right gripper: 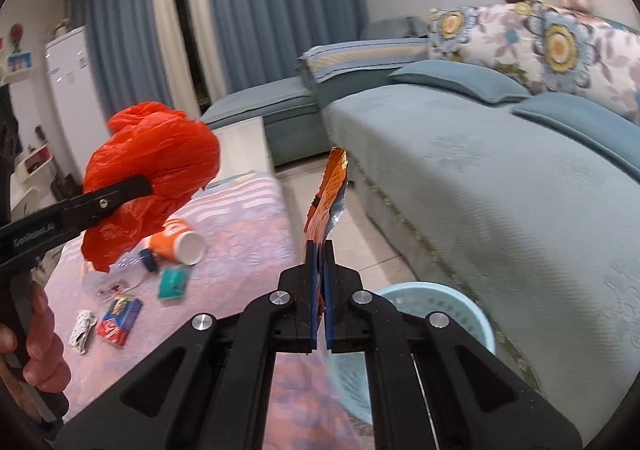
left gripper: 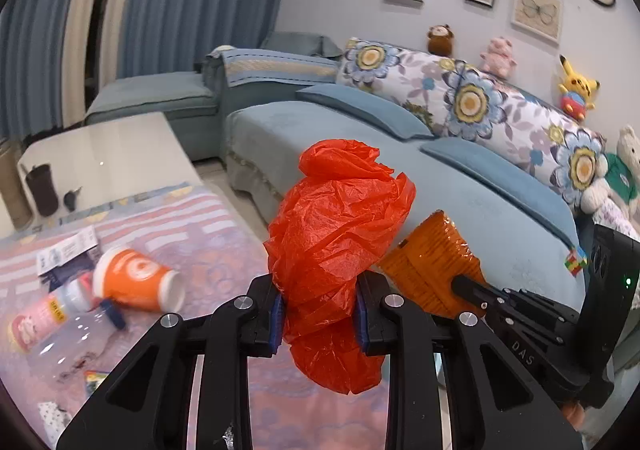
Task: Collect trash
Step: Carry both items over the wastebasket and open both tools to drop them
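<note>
Left-wrist view, left to right: table (left gripper: 120, 145) with pink cloth at 9 o'clock, carrying an orange cup (left gripper: 136, 282) on its side, a clear bottle (left gripper: 80, 326) just beside it, and paper scraps (left gripper: 68, 254) behind. Centre: left gripper (left gripper: 320, 310), fingers clamped on a crumpled red bag (left gripper: 340, 234), which bulges above and below the blue pads. At 3 o'clock, right gripper (left gripper: 460, 284) nips an orange wrapper (left gripper: 432, 262). Blue sofa (left gripper: 360, 137) behind, with plush toys along its back. Right-wrist view, left to right: a hand (right gripper: 40, 334) at 8 o'clock on the left gripper's grip; red bag held above the table at 10 o'clock; cup, a teal packet (right gripper: 173, 282) and a red-blue packet (right gripper: 120, 320) on the cloth below. Centre: right gripper (right gripper: 319, 310), fingers together on the wrapper, which stands upright, edge-on. Pale blue basket (right gripper: 440, 298) on the floor at 5 o'clock, just beyond the fingers, beside the sofa.
</note>
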`<move>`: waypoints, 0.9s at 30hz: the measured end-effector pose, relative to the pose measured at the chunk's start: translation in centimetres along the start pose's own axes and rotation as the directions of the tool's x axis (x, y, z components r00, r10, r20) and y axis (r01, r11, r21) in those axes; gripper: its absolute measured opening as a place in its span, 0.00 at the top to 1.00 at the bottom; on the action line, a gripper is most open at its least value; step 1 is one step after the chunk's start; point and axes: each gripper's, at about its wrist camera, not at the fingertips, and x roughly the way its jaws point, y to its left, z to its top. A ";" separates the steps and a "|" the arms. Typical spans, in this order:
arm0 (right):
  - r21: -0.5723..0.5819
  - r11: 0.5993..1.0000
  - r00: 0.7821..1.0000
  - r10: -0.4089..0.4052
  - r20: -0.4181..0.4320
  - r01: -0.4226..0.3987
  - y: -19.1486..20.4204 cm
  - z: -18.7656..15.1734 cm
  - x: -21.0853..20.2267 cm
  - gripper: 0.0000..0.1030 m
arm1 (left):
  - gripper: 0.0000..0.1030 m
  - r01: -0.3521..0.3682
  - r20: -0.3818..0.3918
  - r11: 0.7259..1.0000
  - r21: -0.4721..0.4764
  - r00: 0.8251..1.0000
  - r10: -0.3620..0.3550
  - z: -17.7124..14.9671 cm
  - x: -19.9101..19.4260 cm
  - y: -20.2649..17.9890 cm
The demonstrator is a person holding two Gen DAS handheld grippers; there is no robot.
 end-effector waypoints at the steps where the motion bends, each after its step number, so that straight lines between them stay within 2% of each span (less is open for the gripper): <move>1: 0.007 1.000 1.000 -0.007 0.001 0.007 -0.6 -0.1 -0.1 0.99 | 0.76 0.001 0.000 1.000 0.014 1.000 -0.001 0.0 0.3 -0.8; 10: 0.076 0.993 0.996 -0.083 -0.022 0.085 -6.4 -1.9 0.0 0.99 | 0.76 0.016 -0.034 0.995 0.101 0.999 -0.012 -0.9 3.1 -5.9; 19: 0.181 0.975 0.986 -0.104 -0.130 0.126 -11.7 -6.5 3.5 0.99 | 0.76 0.008 -0.115 0.983 0.181 0.993 0.013 -3.3 7.4 -9.4; 27: 0.214 0.963 0.969 -0.116 -0.218 0.164 -14.2 -9.4 6.2 0.99 | 0.75 0.008 -0.198 0.973 0.229 0.980 0.038 -5.5 11.1 -10.9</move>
